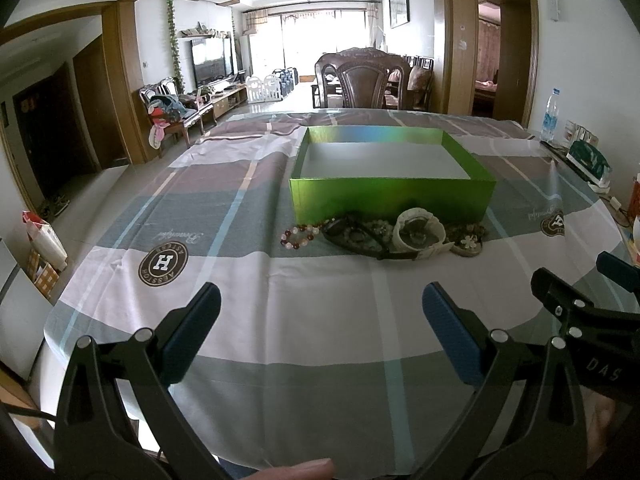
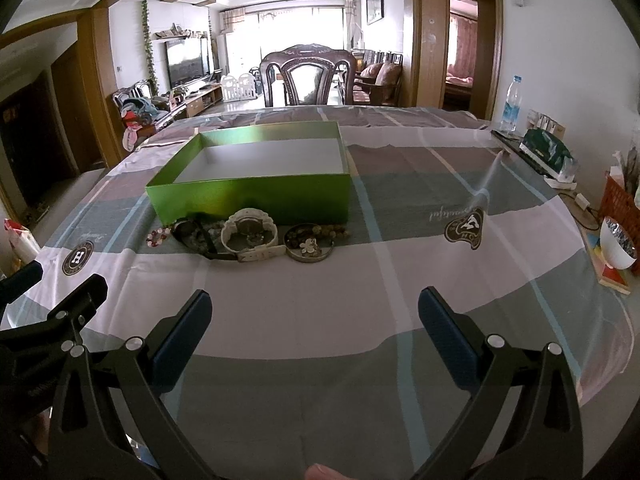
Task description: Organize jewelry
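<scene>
An open green box [image 1: 390,196] [image 2: 252,196] with a white inside stands on the checked tablecloth. Against its near wall lies jewelry: a red and white bead bracelet [image 1: 300,236] [image 2: 159,236], a dark watch [image 1: 352,236] [image 2: 196,236], a white watch [image 1: 418,232] [image 2: 250,232], and a round tin lid with beads and a flower piece [image 1: 468,242] [image 2: 310,244]. My left gripper [image 1: 320,312] is open and empty, well short of the jewelry. My right gripper [image 2: 316,316] is open and empty too, to the right of the left one.
A dark wooden chair [image 1: 366,80] [image 2: 308,76] stands beyond the table. At the right edge are a water bottle [image 2: 512,104], a green packet [image 2: 548,152], a red basket [image 2: 620,204] and a white bowl [image 2: 616,244].
</scene>
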Available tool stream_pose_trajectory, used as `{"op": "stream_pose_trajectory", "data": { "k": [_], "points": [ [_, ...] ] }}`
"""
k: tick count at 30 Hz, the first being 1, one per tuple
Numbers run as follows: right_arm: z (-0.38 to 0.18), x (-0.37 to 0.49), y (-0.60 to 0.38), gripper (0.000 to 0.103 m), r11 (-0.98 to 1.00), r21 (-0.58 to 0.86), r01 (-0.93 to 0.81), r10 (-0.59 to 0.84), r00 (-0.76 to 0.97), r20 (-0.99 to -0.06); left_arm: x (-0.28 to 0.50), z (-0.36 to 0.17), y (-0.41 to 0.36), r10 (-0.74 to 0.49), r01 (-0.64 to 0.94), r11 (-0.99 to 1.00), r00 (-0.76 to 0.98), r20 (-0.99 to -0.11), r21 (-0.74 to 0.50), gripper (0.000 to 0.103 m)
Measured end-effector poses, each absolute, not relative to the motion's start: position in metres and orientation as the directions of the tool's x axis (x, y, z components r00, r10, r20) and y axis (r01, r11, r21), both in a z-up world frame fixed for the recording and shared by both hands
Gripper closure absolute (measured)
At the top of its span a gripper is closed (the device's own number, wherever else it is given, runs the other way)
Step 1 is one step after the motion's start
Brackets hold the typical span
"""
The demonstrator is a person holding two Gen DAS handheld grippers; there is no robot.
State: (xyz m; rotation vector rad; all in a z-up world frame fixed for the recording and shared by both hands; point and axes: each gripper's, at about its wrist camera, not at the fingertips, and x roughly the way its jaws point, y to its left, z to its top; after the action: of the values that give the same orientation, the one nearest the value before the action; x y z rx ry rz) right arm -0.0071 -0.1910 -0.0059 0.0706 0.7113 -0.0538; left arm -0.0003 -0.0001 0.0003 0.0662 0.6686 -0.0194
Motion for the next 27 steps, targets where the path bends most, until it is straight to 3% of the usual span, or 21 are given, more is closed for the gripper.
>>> {"op": "stream_pose_trajectory", "data": {
  "k": [27],
  "points": [
    [-0.0059,-0.0061,-0.1891,0.002,0.996,0.041,0.075,-0.030,0.756,-0.654,-0.0006,0.0003,-0.0001,0.005,0.039,0.998,0.786,-0.618,0.057,0.003]
  ]
}}
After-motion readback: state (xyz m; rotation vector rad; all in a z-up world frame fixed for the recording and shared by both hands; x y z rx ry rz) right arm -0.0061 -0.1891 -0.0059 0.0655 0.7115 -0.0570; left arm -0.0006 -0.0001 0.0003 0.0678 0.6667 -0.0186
